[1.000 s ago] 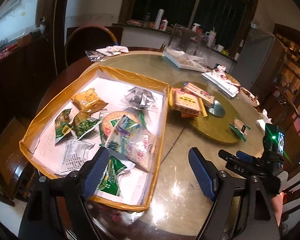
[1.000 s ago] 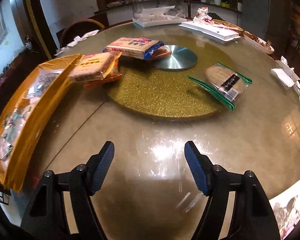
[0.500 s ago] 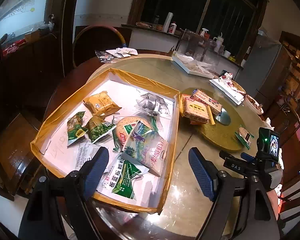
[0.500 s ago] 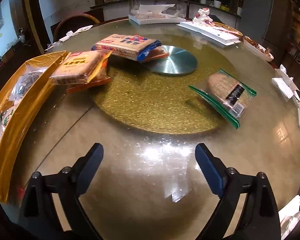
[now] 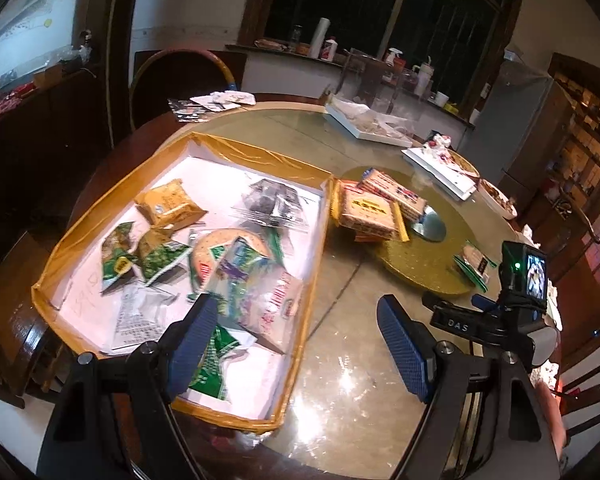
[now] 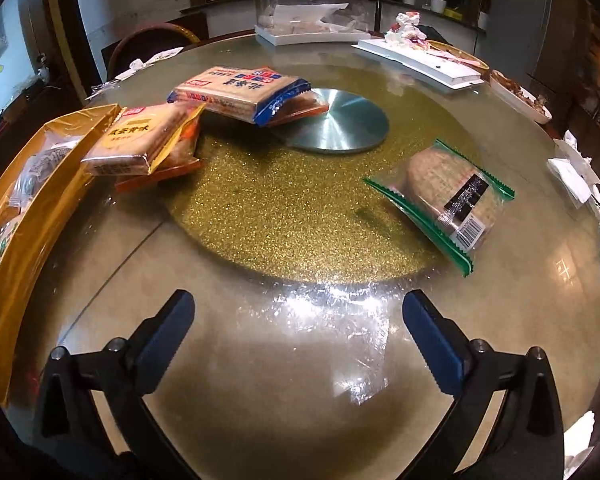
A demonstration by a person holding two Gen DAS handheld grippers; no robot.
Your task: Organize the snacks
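A shallow box with orange-taped walls (image 5: 256,156) lies on the round table and holds several snack packets (image 5: 168,204). My left gripper (image 5: 296,344) is open and empty above the box's near right corner. My right gripper (image 6: 300,336) is open and empty over bare tabletop. Ahead of it, on the gold glitter turntable (image 6: 292,208), lie a green-edged cracker packet (image 6: 448,196), a yellow biscuit pack (image 6: 144,140) on an orange one, and a blue-ended biscuit pack (image 6: 240,90). The right gripper's body shows in the left wrist view (image 5: 500,316).
The silver hub (image 6: 340,126) sits at the turntable's centre. White trays (image 6: 416,62) and a clear container (image 6: 308,20) stand at the table's far side. Tissues (image 6: 572,172) lie at the right edge. A chair (image 5: 184,80) stands behind the table.
The right gripper has moved forward toward the turntable, so the packets look larger, and its jaws have spread wider. The left gripper has drawn back and up a little from the box.
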